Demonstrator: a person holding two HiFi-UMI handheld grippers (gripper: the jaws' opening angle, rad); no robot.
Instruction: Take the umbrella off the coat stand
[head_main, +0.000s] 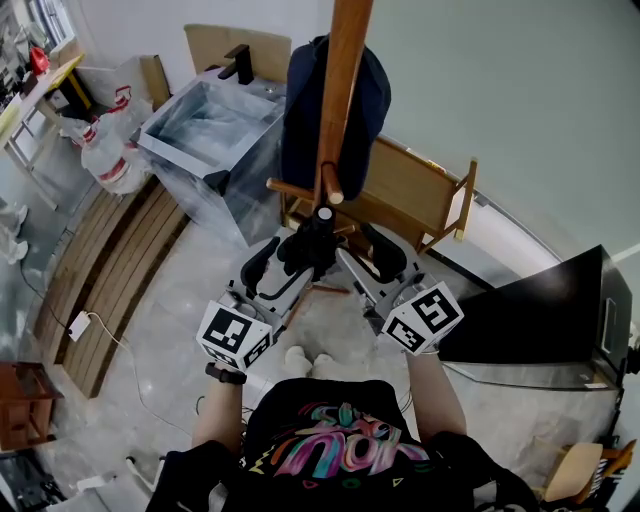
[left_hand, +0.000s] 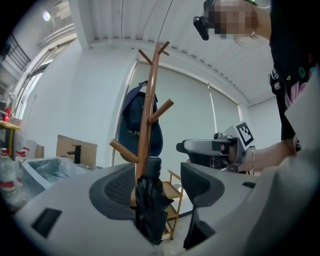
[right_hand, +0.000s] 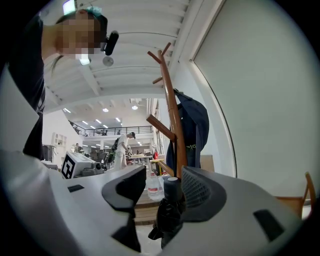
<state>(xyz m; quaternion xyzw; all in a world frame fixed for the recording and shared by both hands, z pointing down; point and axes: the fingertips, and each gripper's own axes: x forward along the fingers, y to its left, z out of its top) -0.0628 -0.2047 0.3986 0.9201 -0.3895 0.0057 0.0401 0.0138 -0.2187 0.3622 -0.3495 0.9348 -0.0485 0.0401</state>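
Observation:
A folded black umbrella (head_main: 316, 245) hangs upright against the wooden coat stand (head_main: 343, 90), just under a low peg. Both grippers point level at it from either side. My left gripper (head_main: 280, 258) is open; in the left gripper view the umbrella (left_hand: 150, 200) sits between the jaws, close to the left pad, with a gap on the right. My right gripper (head_main: 358, 252) is open too; in the right gripper view the umbrella (right_hand: 171, 210) lies against the right pad, apart from the left one. A navy cap (head_main: 335, 110) hangs higher on the stand.
A wooden folding shelf (head_main: 420, 195) stands right behind the stand. A plastic-wrapped sink unit (head_main: 215, 125) sits at the back left, with water bottles (head_main: 105, 150) and wooden planks (head_main: 110, 270) beside it. A black panel (head_main: 540, 310) lies at the right.

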